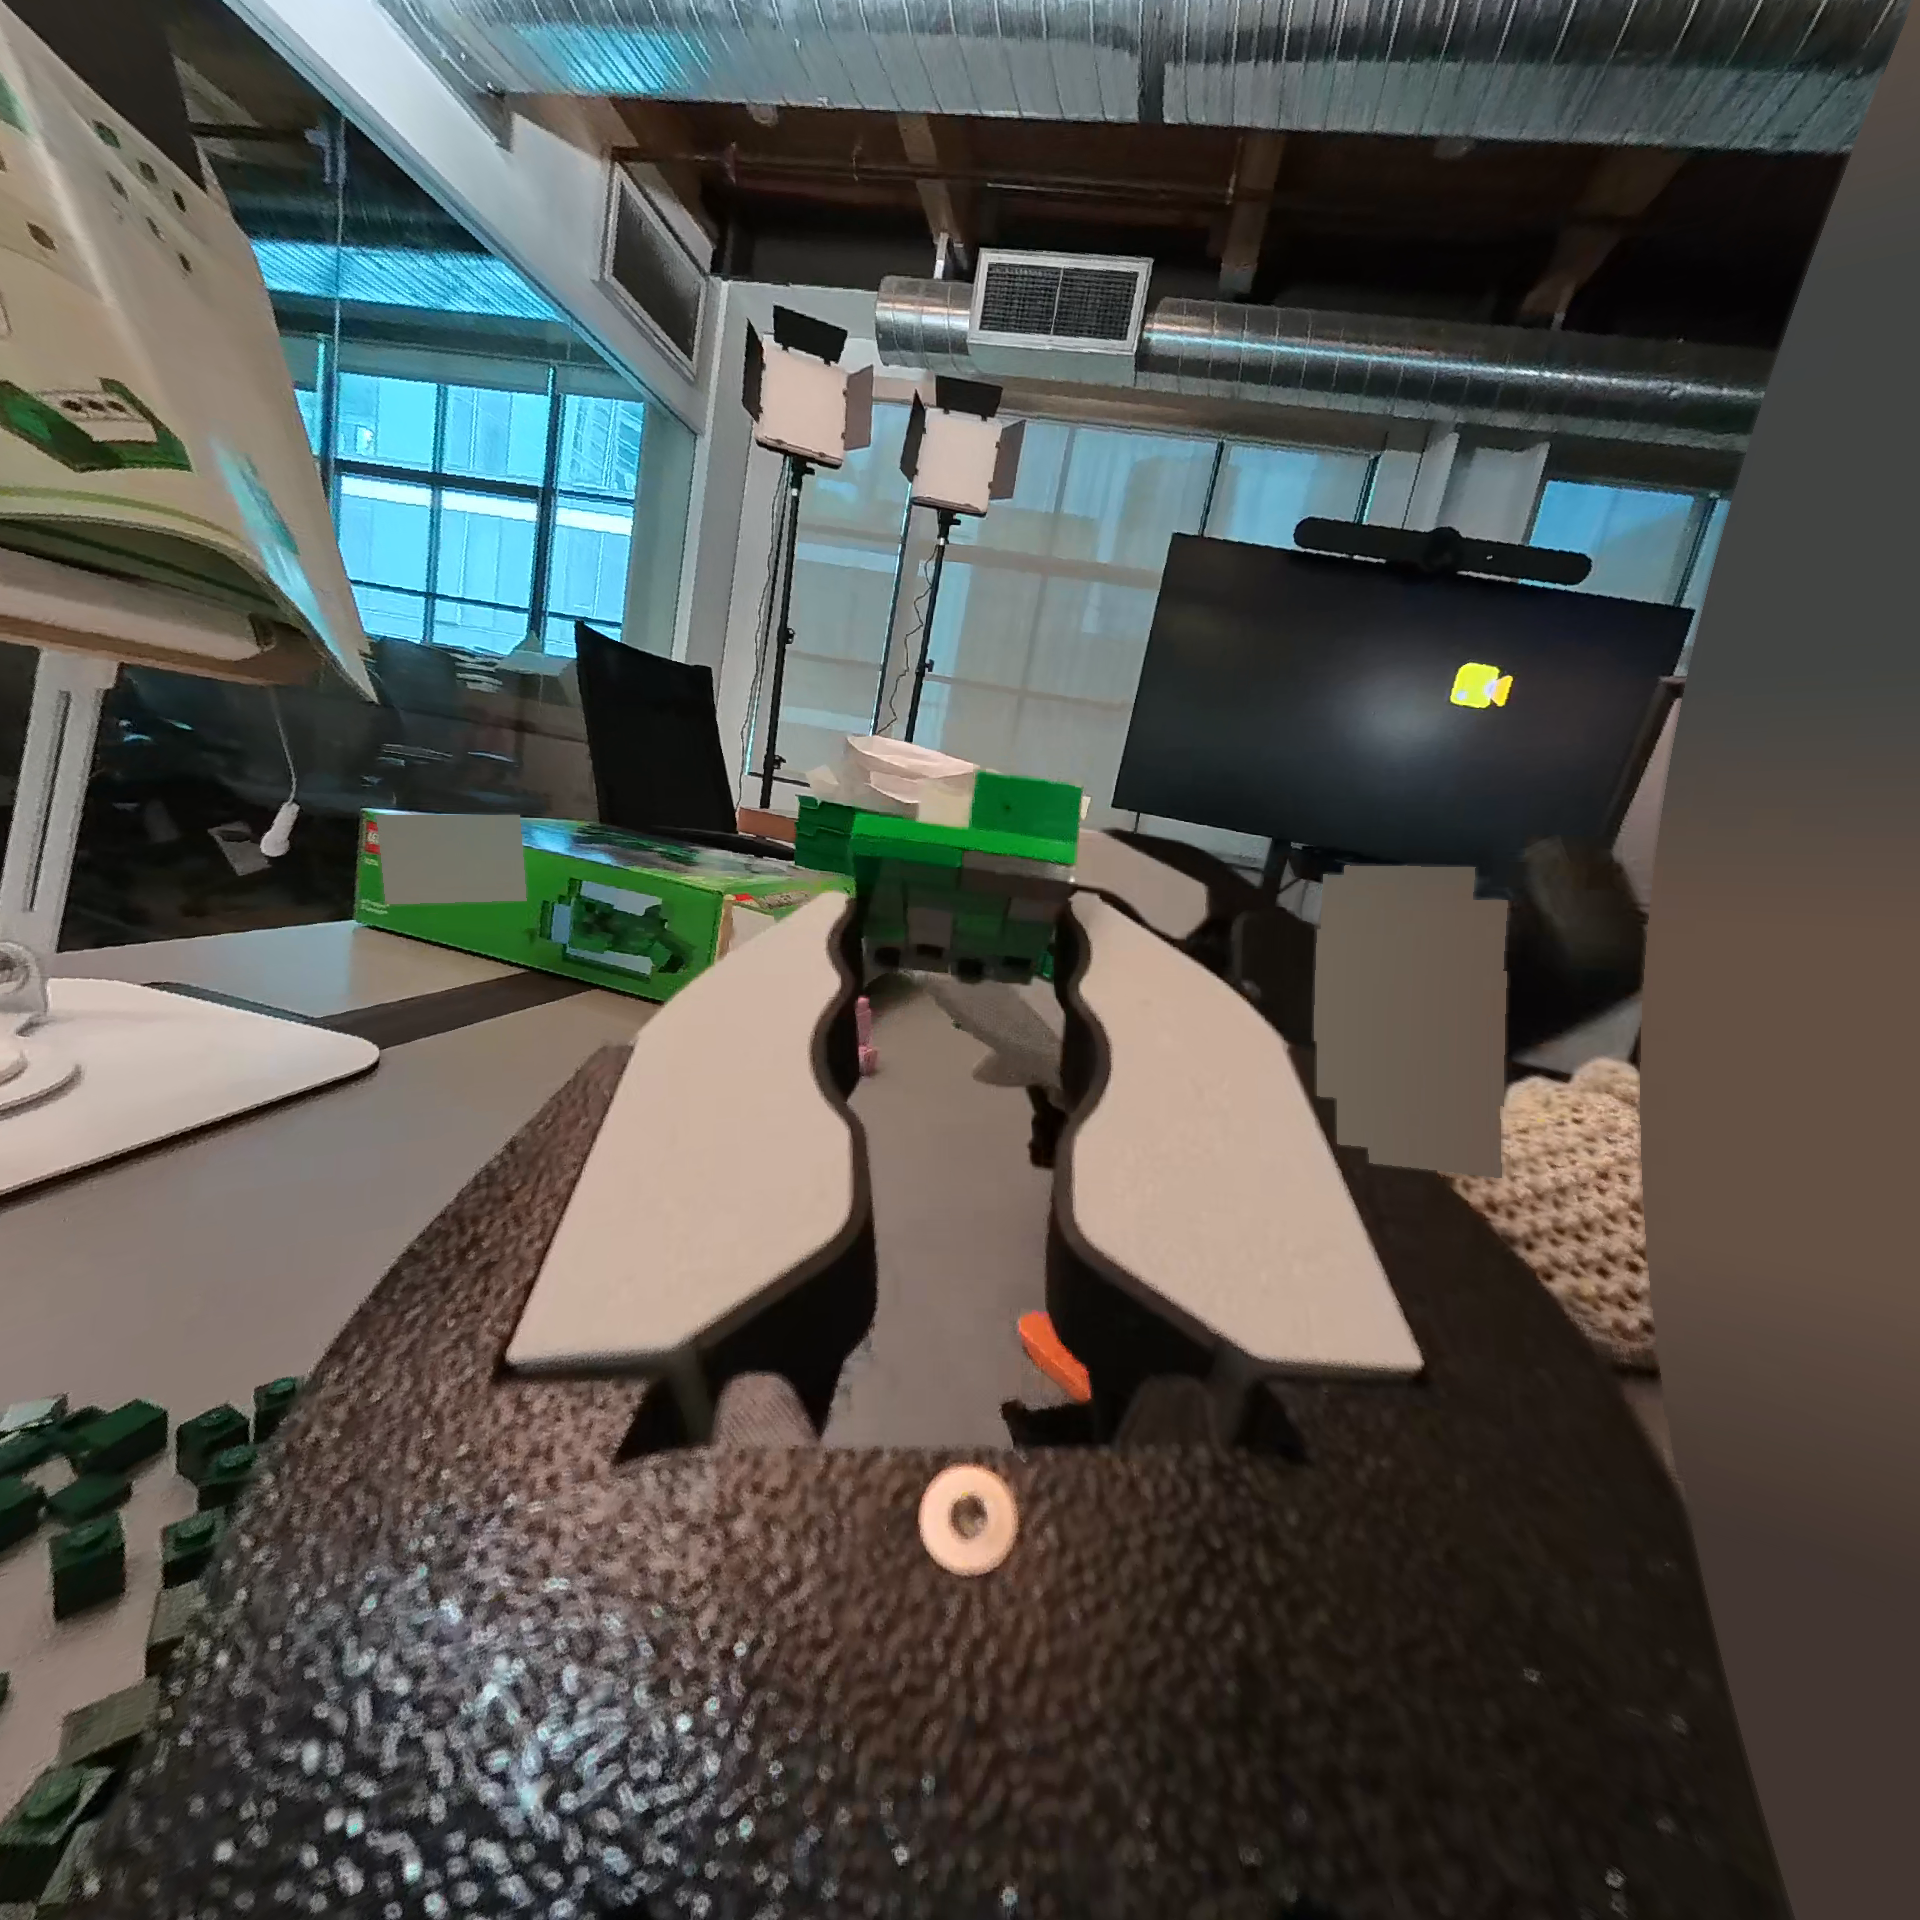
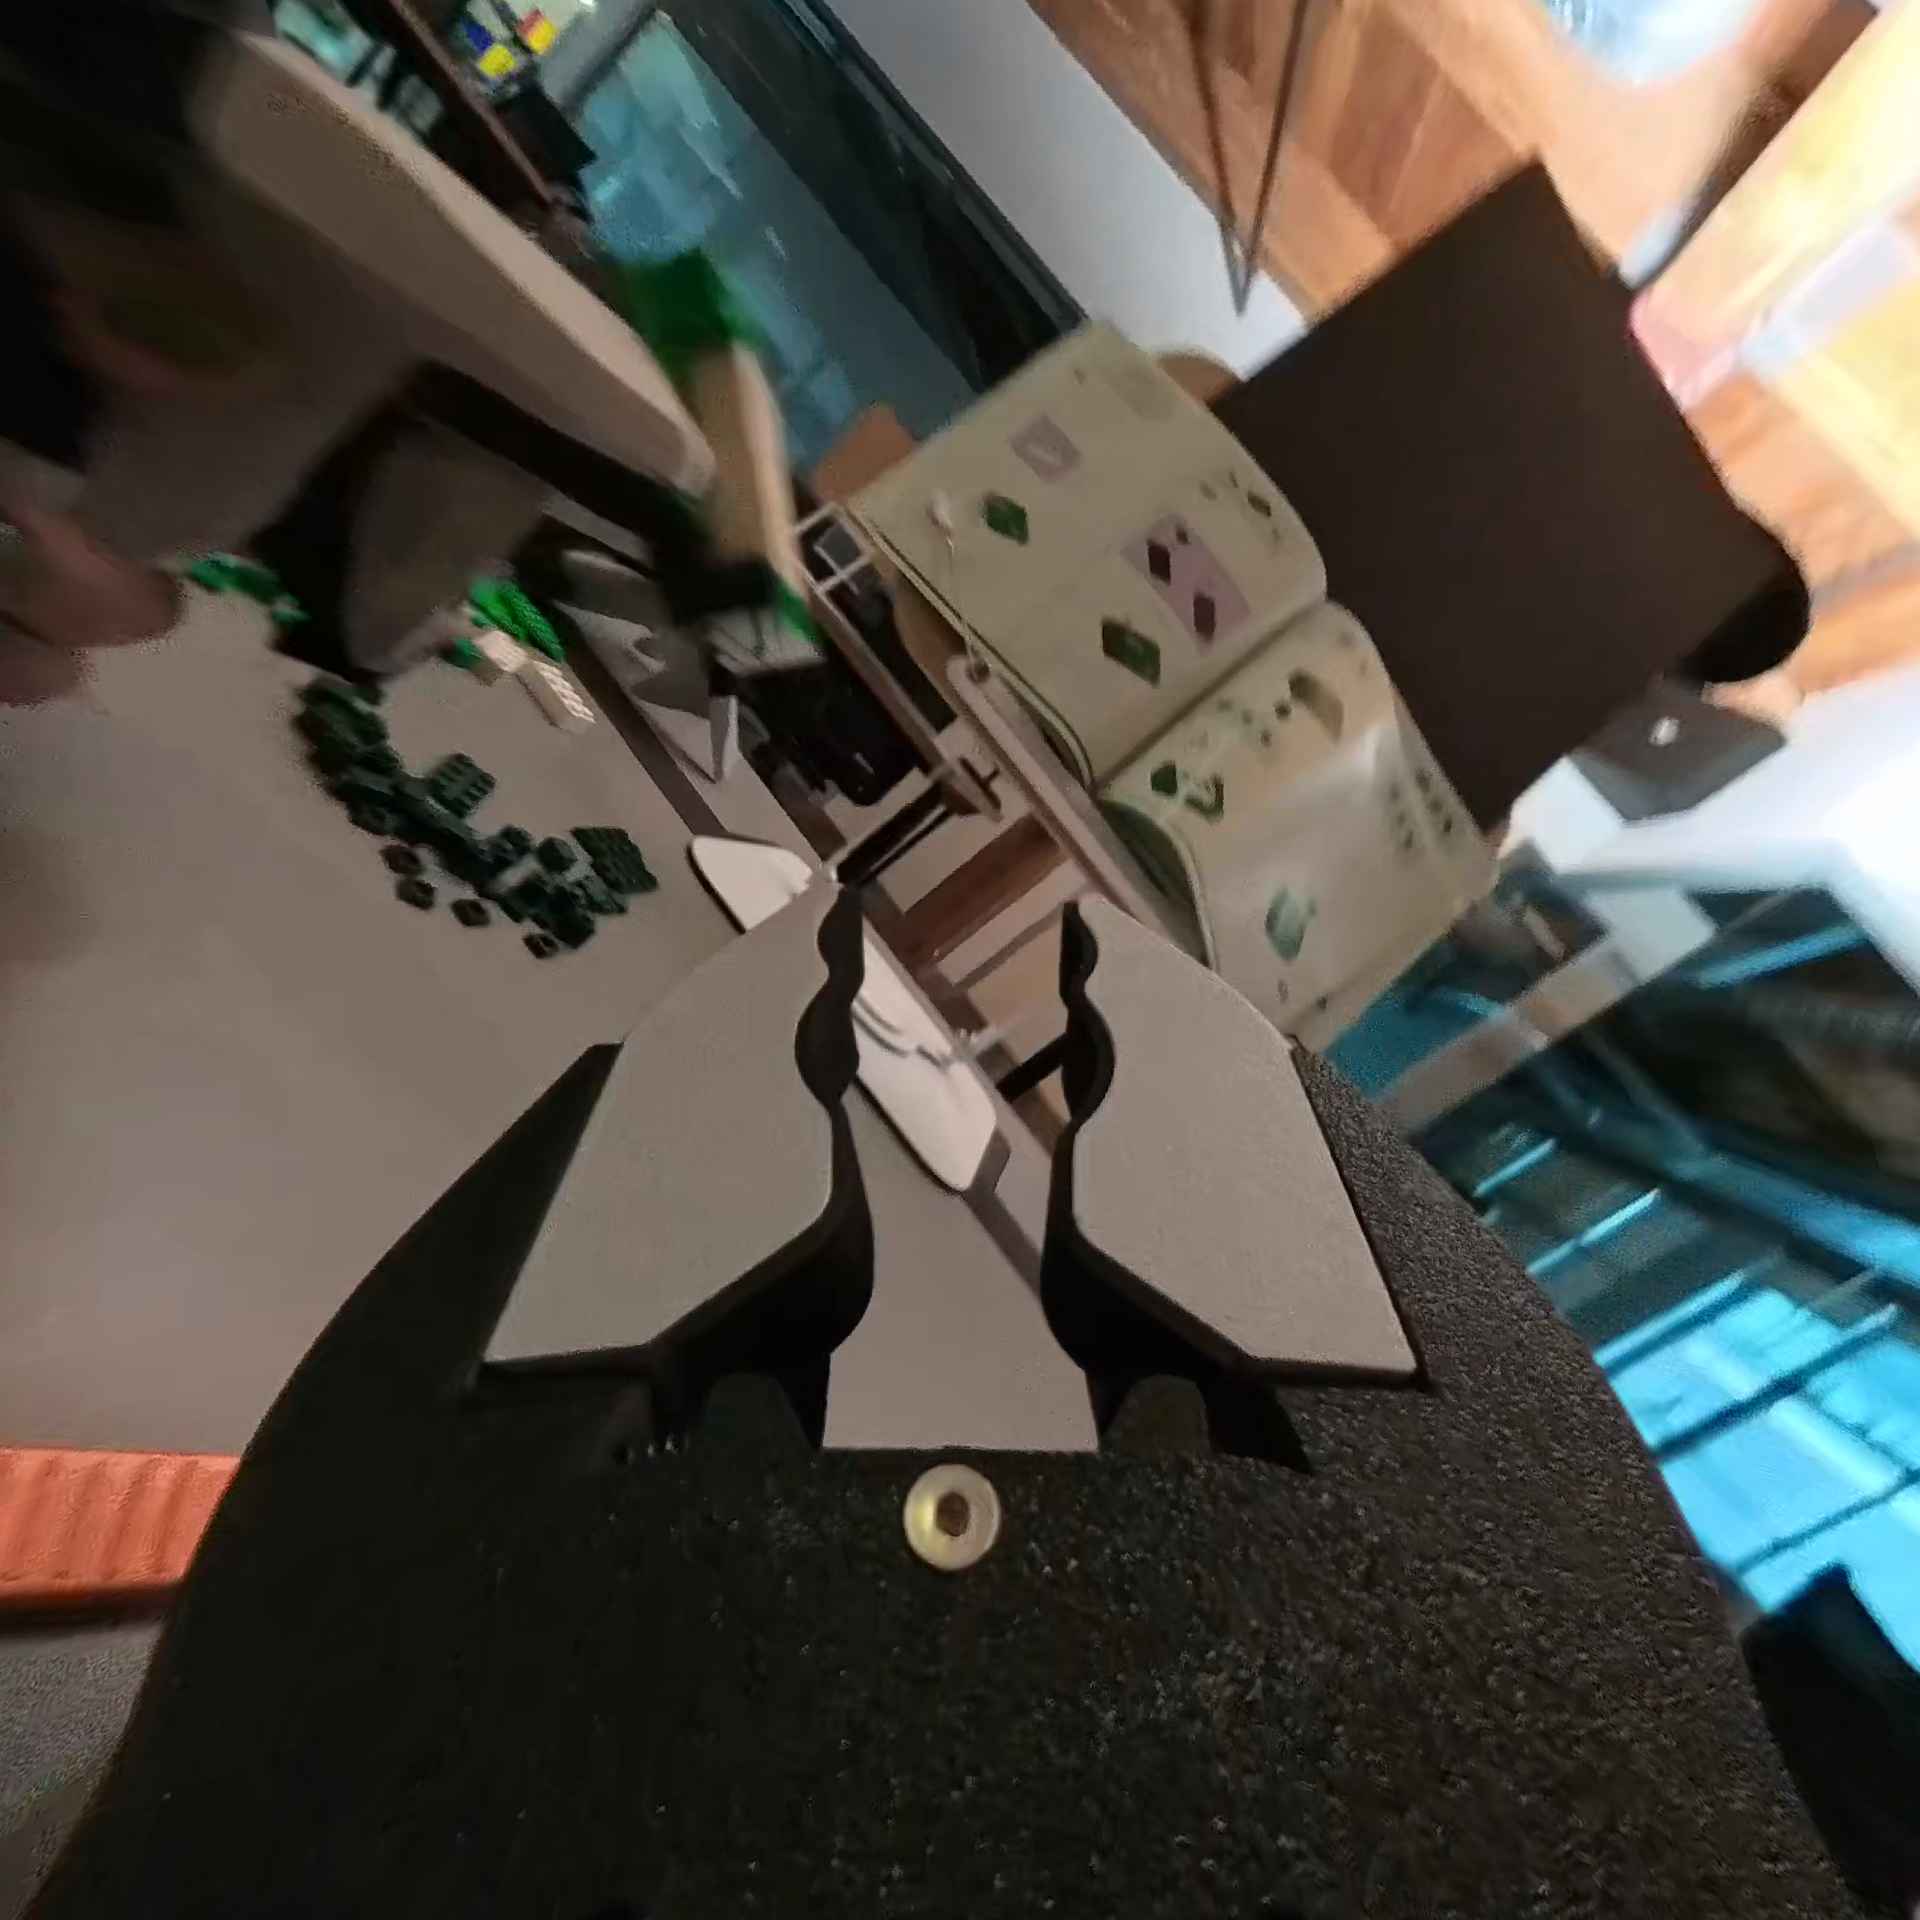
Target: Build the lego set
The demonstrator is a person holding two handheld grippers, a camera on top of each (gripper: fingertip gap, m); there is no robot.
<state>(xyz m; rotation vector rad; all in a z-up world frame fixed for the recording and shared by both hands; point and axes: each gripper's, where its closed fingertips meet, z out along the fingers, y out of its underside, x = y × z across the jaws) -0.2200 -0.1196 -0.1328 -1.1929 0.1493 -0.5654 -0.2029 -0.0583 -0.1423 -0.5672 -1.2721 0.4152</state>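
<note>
My left gripper (image 1: 958,940) is shut on a partly built green, grey and white lego model (image 1: 961,873) and holds it above the grey table (image 1: 208,1247). Loose dark green bricks (image 1: 94,1475) lie at the lower left of the left wrist view. My right gripper (image 2: 961,935) is open and empty, tilted, above the table. In the blurred right wrist view several dark green bricks (image 2: 468,831) lie on the table (image 2: 208,1039), with brighter green and white pieces (image 2: 520,644) farther off. The open instruction booklet (image 2: 1174,665) stands on a stand.
A green lego box (image 1: 582,894) lies on the table behind the model. The booklet (image 1: 135,364) on its white stand base (image 1: 156,1081) is at the left. A dark monitor (image 1: 1392,717), light stands and a black chair (image 1: 655,727) are beyond. A small orange piece (image 1: 1055,1351) shows between the fingers.
</note>
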